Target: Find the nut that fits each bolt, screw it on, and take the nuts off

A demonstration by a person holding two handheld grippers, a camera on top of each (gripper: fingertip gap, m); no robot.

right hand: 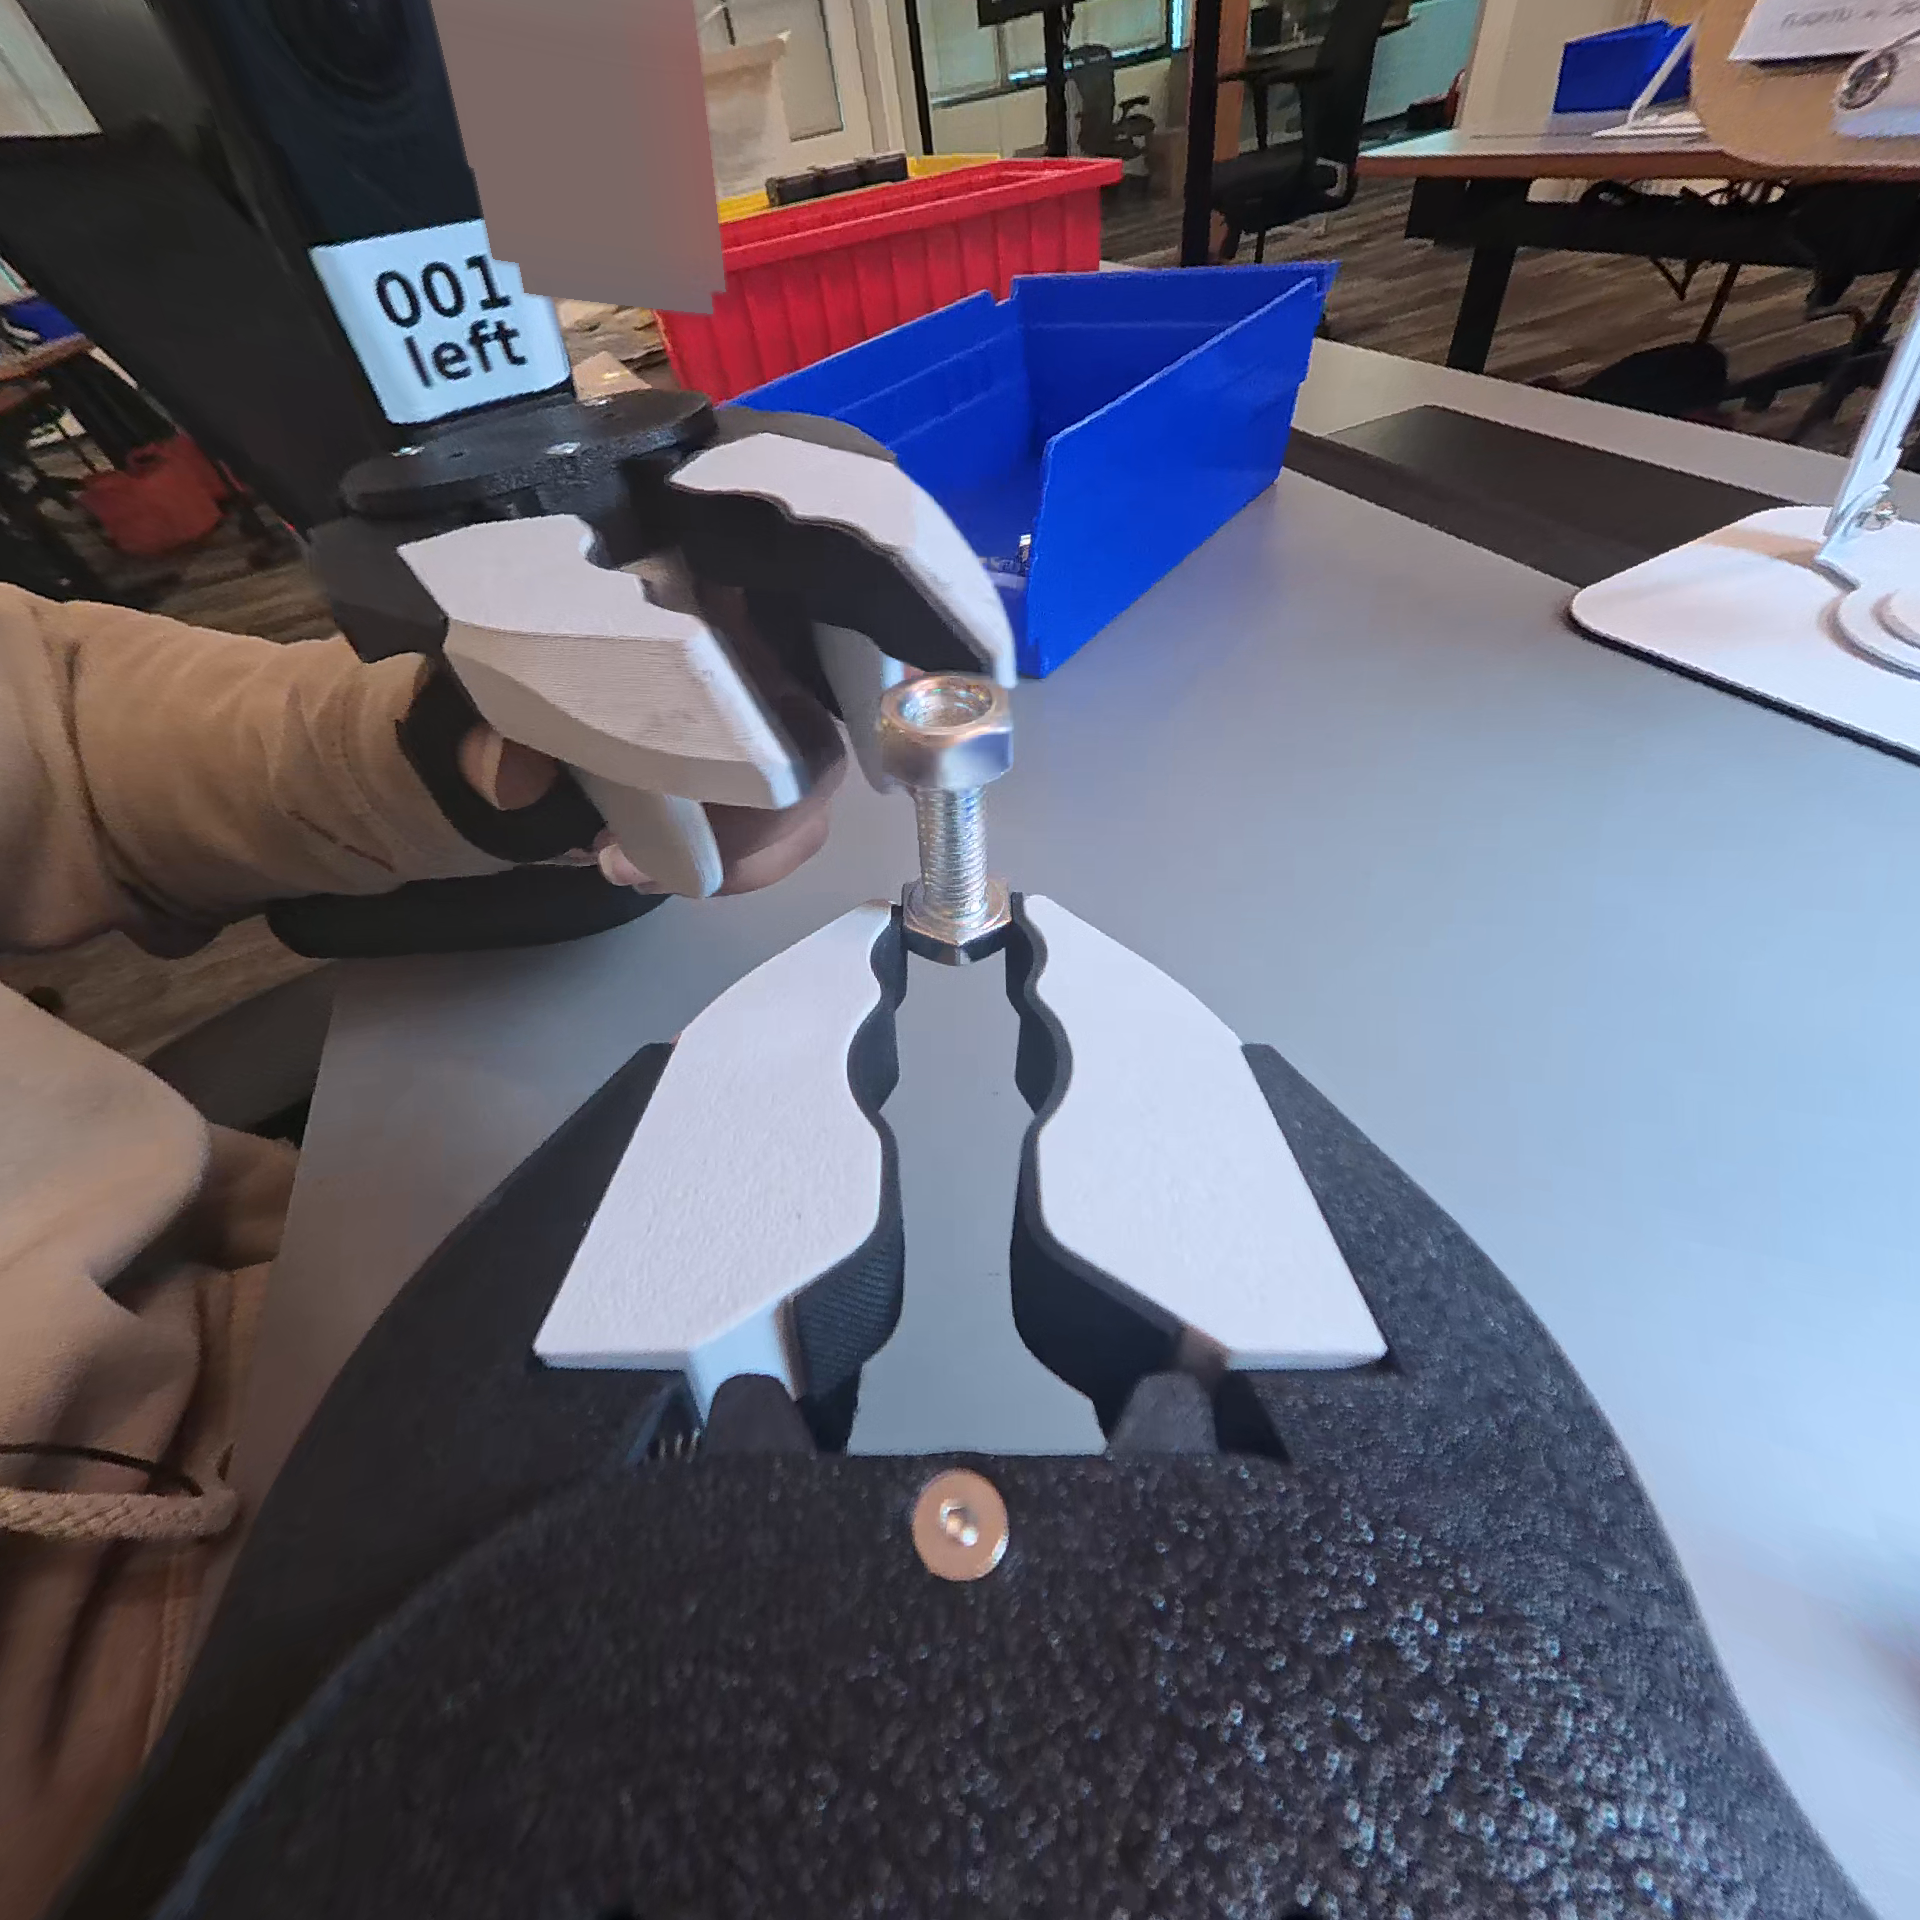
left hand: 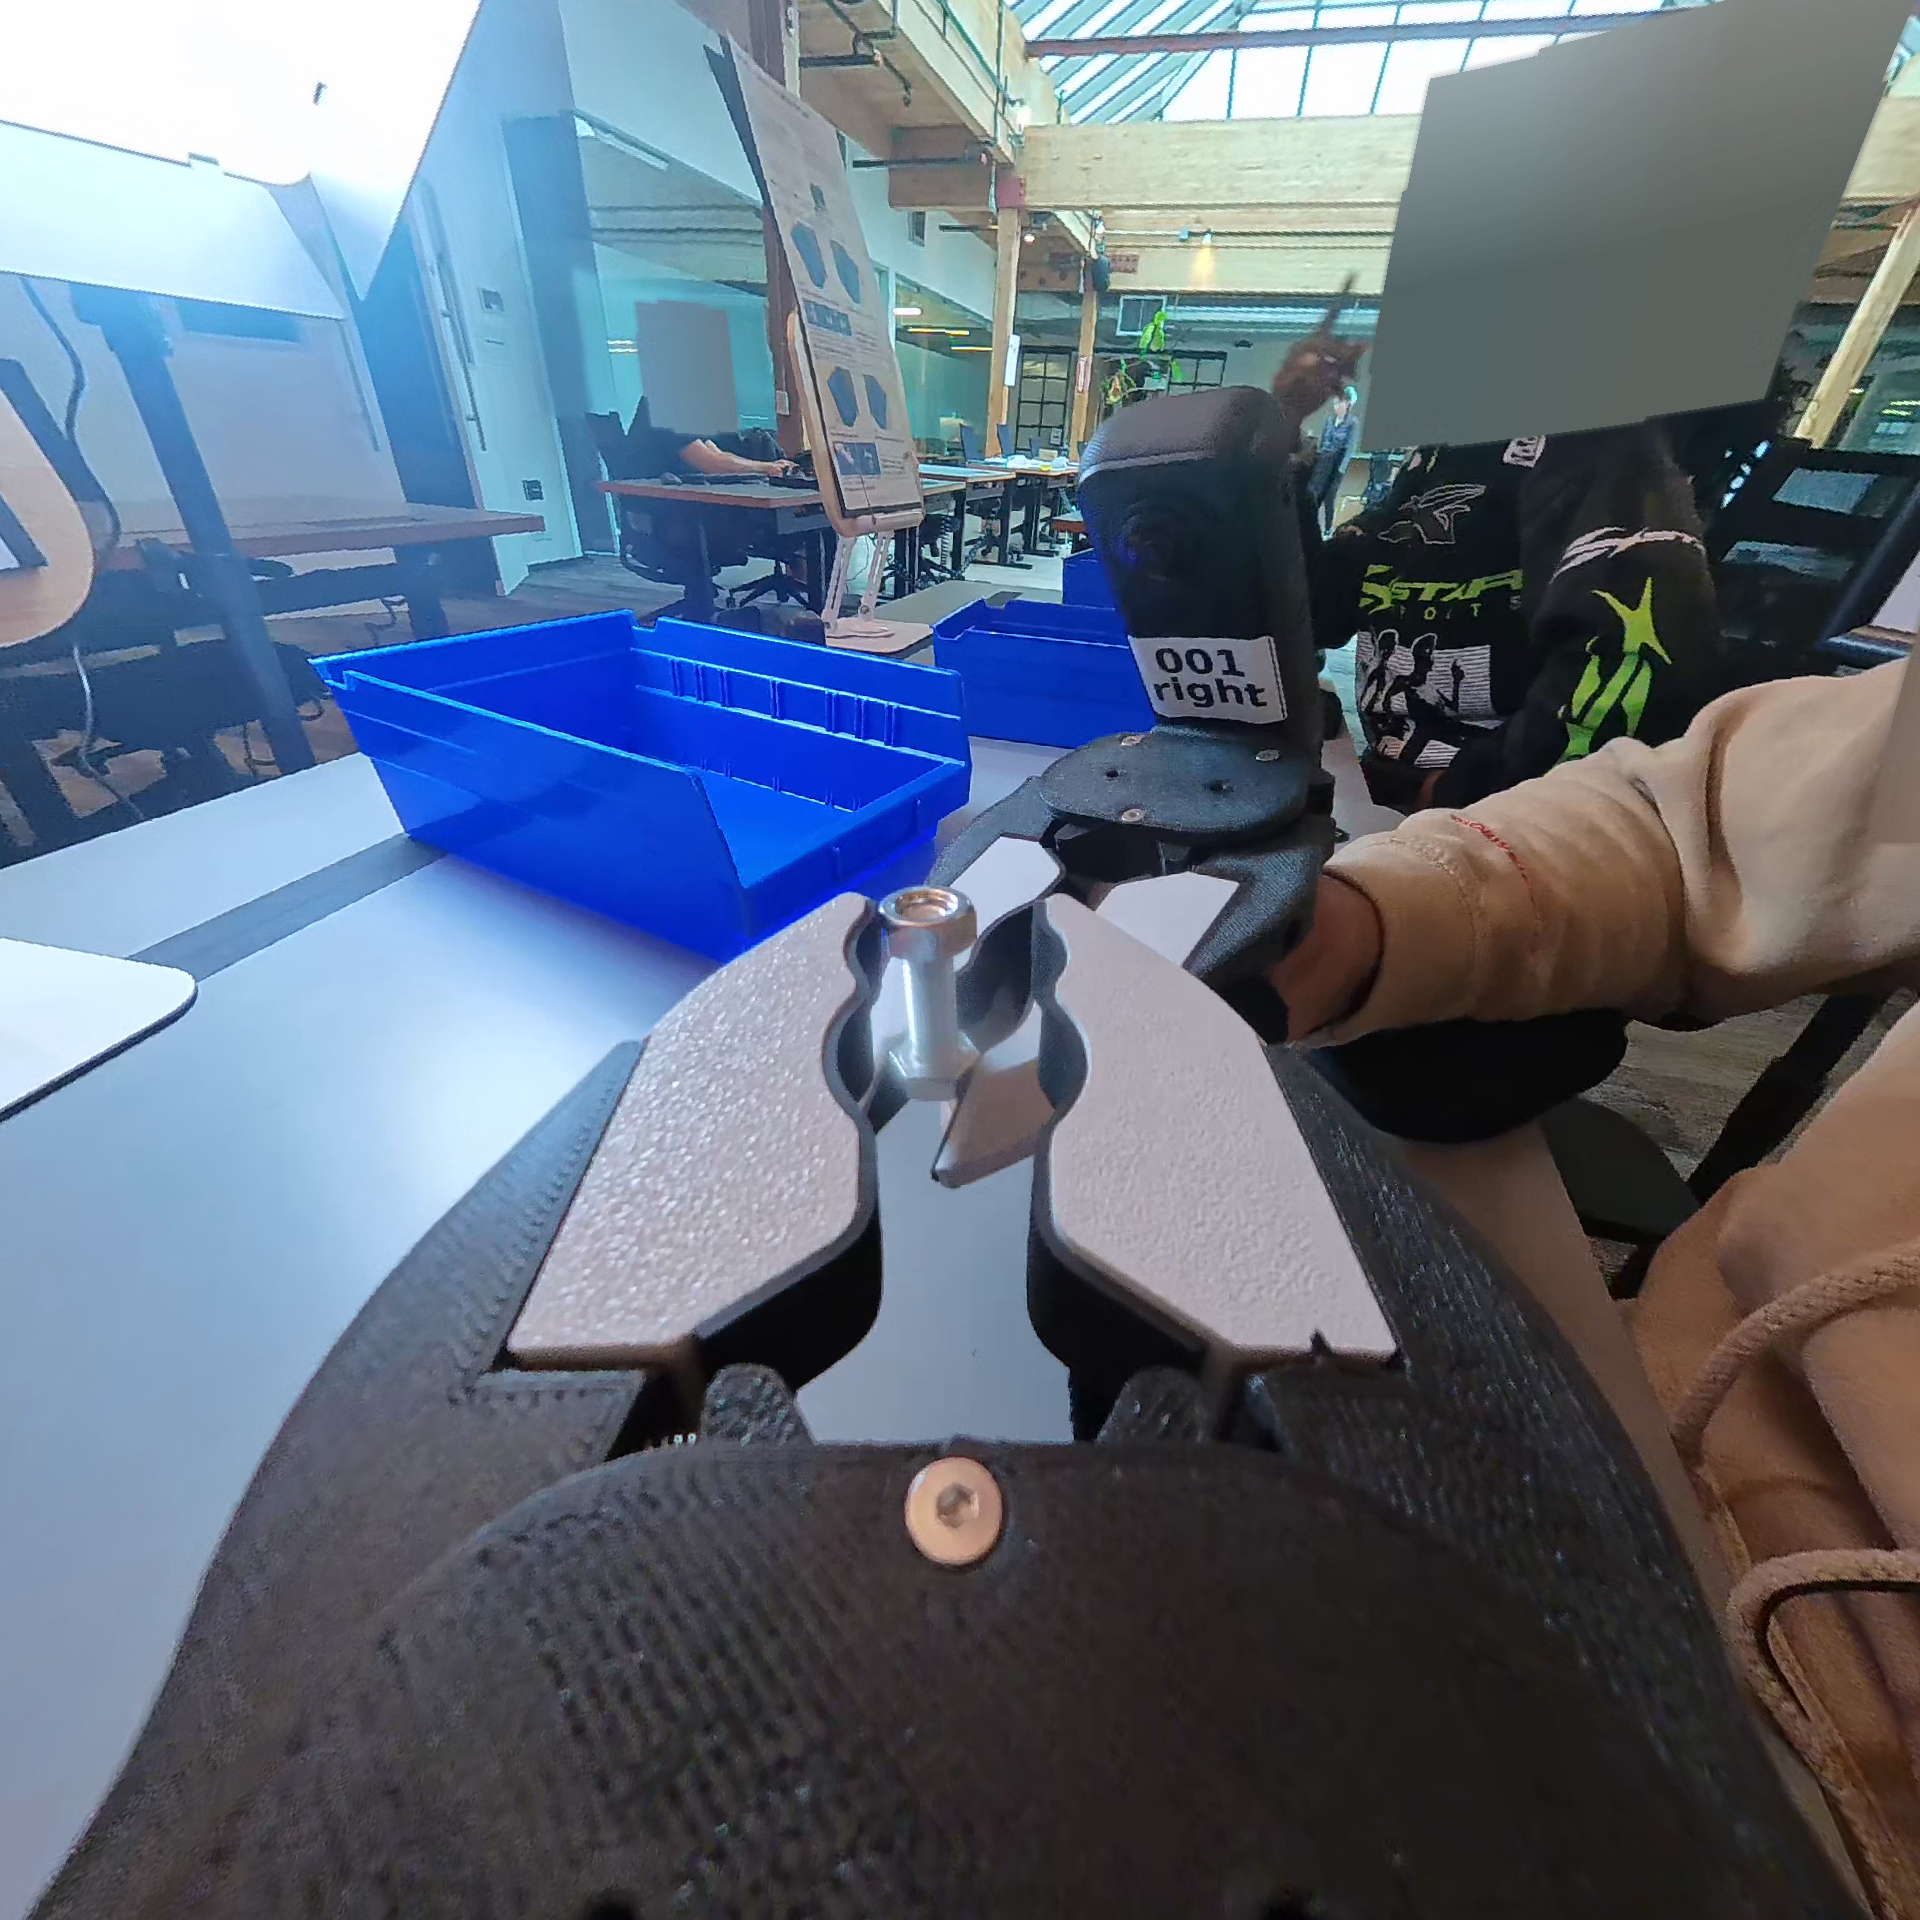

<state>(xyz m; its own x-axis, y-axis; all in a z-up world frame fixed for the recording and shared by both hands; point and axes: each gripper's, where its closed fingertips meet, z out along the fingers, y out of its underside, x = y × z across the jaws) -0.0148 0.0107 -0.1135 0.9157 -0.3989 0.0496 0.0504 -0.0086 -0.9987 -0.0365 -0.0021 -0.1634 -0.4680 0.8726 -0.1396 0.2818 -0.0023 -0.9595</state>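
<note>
Pinching the hexagonal head of the silver threaded steel bolt (right hand: pixel 948 847) between the very tips of my right gripper (right hand: pixel 951 920), I have those jaws closed on it at the centre of the right wrist view. Held there, the shank is kept from turning and the whole thread is left bare. My left gripper (left hand: pixel 954 920) comes in from the upper left of that frame, its fingers around the silver hexagonal steel nut (right hand: pixel 945 727) that sits on the bolt's far end. One finger touches the nut, but on the other side I see a narrow dark gap, so I cannot tell whether these jaws truly clamp it or only cradle it. I judge this split is deliberate: one gripper anchors, the other turns. The bolt's long axis runs straight up and down the middle of both frames, head at the lower end and nut at the upper, with the nut's hollow bore facing up toward the cameras. It hangs above the grey flat tabletop (right hand: pixel 1351 831), touching nothing else. The open blue plastic bin (right hand: pixel 1143 436) sits behind it, upper centre.
</note>
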